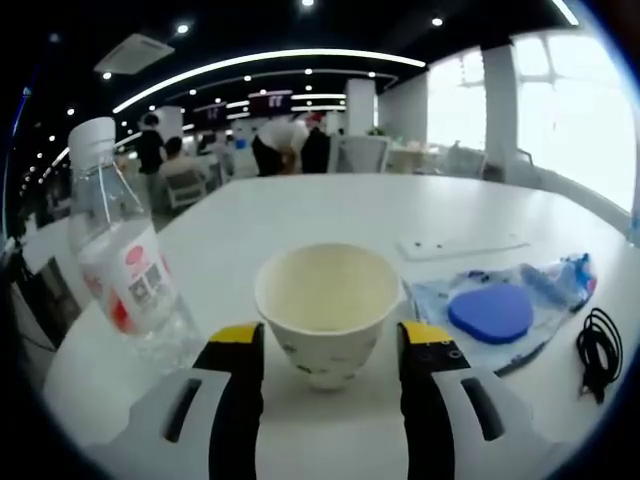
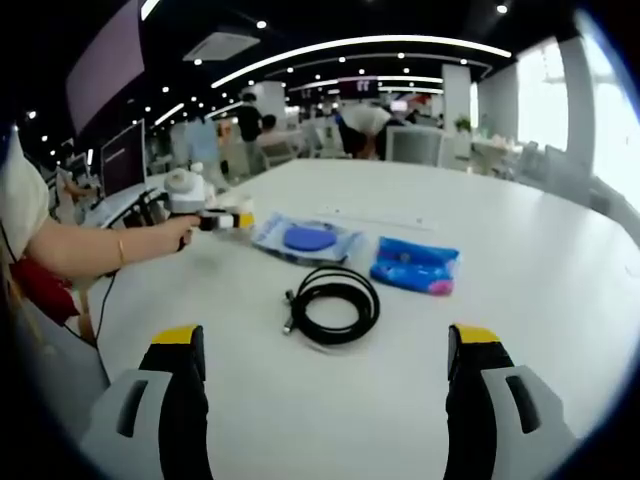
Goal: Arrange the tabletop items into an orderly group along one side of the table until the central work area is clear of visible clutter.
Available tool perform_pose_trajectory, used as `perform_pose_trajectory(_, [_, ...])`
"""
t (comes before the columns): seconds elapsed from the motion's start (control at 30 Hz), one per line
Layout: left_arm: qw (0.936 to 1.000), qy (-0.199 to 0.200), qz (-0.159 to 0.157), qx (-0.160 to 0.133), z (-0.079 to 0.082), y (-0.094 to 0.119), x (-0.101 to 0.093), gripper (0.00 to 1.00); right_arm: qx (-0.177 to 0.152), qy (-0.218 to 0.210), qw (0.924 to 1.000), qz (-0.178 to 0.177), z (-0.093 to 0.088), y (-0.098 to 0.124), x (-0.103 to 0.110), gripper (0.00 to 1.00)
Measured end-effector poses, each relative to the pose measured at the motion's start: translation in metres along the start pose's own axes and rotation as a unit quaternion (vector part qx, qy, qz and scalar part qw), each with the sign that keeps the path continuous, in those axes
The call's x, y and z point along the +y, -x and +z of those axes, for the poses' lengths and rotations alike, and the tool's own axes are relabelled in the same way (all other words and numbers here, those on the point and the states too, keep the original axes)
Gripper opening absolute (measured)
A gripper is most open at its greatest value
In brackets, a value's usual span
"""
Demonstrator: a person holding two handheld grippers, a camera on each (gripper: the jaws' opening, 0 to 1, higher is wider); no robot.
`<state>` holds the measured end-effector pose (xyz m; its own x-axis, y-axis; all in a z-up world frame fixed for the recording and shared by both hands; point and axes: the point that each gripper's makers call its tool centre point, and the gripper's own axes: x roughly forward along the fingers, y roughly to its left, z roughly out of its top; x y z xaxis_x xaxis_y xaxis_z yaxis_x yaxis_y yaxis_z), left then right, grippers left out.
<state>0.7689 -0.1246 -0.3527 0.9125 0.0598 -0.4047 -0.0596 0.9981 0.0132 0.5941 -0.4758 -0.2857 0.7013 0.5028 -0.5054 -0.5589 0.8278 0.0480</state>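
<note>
A white paper cup [image 1: 328, 300] stands on the white table [image 1: 330, 210] between the yellow-tipped jaws of my left gripper [image 1: 330, 335], which meet its sides. To its left leans a clear water bottle [image 1: 125, 270] with a white cap and a red label. A clear bag holding a blue disc [image 1: 490, 312] lies to the right, beside a black cable [image 1: 598, 350]. In the right gripper view my right gripper [image 2: 325, 345] is open above bare table, short of the coiled black cable [image 2: 333, 303]. Beyond it lie a blue packet [image 2: 413, 266] and the blue-disc bag [image 2: 305, 240]. The left gripper [image 2: 232, 220] reaches in from the left.
A flat white strip [image 1: 462, 245] lies past the bag. A person's forearm [image 2: 100, 245] stretches over the table's left edge. Desks, monitors and standing people [image 1: 285, 145] fill the room behind the table. Bright windows line the right side.
</note>
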Motion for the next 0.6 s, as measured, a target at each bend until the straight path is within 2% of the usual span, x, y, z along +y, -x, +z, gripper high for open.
perform_pose_trajectory(0.37, [0.9999,-0.008,-0.008,-0.011,0.014,0.022,-0.003,0.65,-0.003,-0.002,1.0000,0.006,0.001,0.000,0.002,1.00])
perform_pose_trajectory(0.6, [0.9994,-0.004,-0.013,-0.032,0.035,0.042,-0.001,0.73,-0.006,-0.002,0.9999,0.011,0.003,-0.001,0.004,1.00])
